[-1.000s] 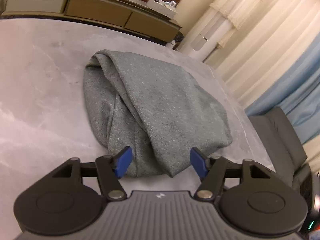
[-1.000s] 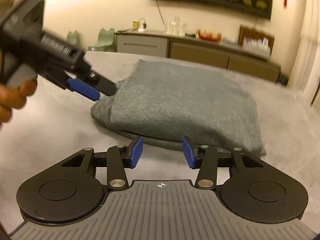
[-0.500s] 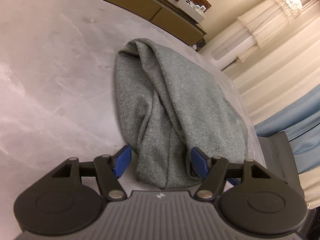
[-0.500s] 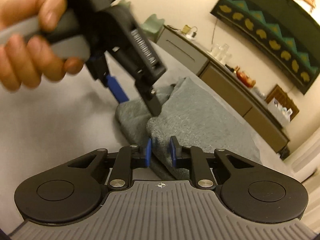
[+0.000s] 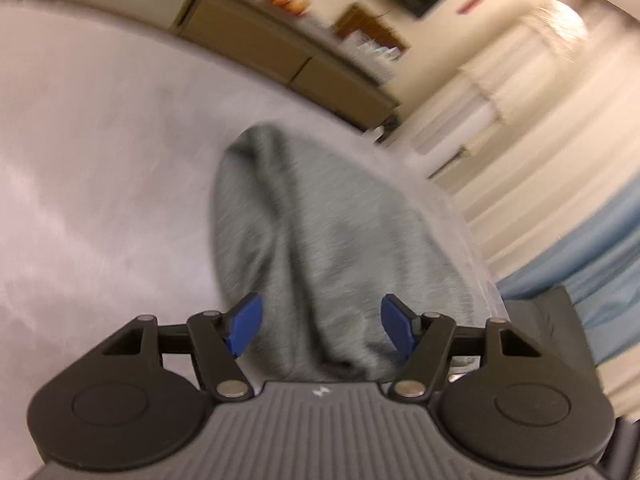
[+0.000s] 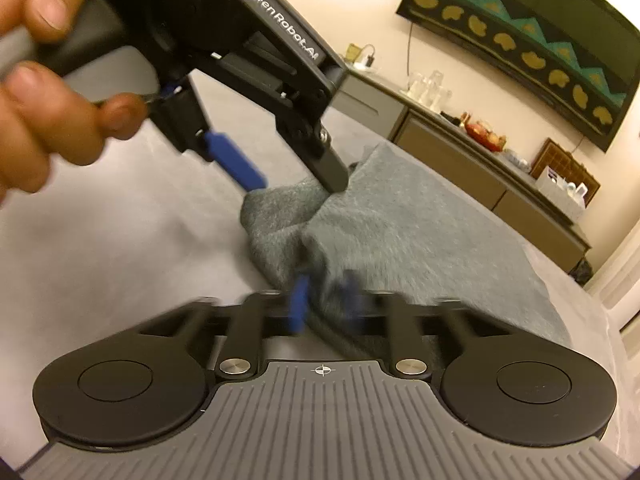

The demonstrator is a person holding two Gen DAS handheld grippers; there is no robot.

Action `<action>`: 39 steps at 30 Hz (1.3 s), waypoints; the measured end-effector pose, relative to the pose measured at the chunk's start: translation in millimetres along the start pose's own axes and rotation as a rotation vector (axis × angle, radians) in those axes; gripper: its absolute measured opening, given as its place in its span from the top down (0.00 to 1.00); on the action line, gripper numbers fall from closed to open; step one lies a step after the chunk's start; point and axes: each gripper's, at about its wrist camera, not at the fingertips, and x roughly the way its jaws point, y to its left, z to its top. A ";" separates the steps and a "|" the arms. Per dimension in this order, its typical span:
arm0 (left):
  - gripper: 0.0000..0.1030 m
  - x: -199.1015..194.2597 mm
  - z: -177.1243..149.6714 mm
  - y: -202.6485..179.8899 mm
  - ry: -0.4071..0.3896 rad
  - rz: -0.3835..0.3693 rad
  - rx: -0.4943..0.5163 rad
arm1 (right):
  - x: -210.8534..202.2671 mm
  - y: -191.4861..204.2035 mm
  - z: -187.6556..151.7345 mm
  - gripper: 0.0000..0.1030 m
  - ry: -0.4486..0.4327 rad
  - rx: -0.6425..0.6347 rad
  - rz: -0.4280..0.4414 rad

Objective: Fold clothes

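A folded grey garment point(image 5: 320, 232) lies on the pale marble table point(image 5: 100, 160); the left wrist view is motion-blurred. My left gripper point(image 5: 320, 324) is open, its blue pads point(image 5: 244, 322) wide apart on either side of the garment's near end. In the right wrist view the left gripper point(image 6: 298, 188), held by a hand point(image 6: 52, 100), points down with its fingers straddling the raised corner of the garment point(image 6: 420, 232). My right gripper point(image 6: 325, 302) has its blurred pads point(image 6: 298, 304) close together with a fold of the garment's near edge between them.
A long sideboard point(image 6: 460, 152) with glasses and small items runs along the far wall under a dark wall hanging point(image 6: 520, 40). Curtains point(image 5: 540, 140) and a grey chair point(image 5: 560, 320) stand beyond the table's right edge.
The right gripper closed from open onto the garment's near edge and moved closer to it. The left gripper stays open over the garment's end and is moving, which blurs its view.
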 end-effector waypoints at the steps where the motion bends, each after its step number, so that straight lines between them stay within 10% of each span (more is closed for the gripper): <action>1: 0.34 -1.7 -1.1 -10.1 -0.015 -0.017 0.047 | -13.1 -8.6 -2.5 0.48 -0.027 0.026 -0.011; 8: 0.33 39.2 -27.5 -31.3 0.097 0.021 0.181 | -6.5 -106.5 -38.8 0.61 0.143 0.376 -0.200; 13: 0.31 36.1 -34.0 -33.3 0.078 0.084 0.226 | -16.5 -141.8 -62.8 0.46 0.143 0.748 -0.125; 17: 0.09 13.8 -47.0 -56.2 0.021 0.191 0.323 | -54.8 -122.1 -61.5 0.10 0.103 0.693 -0.218; 30: 0.00 -15.8 -107.9 -84.6 -0.028 0.363 0.312 | -85.6 -60.0 -58.3 0.08 0.151 0.584 -0.193; 39: 0.00 -15.3 -121.3 -93.5 -0.010 0.313 0.255 | -84.7 -56.8 -58.9 0.07 0.162 0.591 -0.191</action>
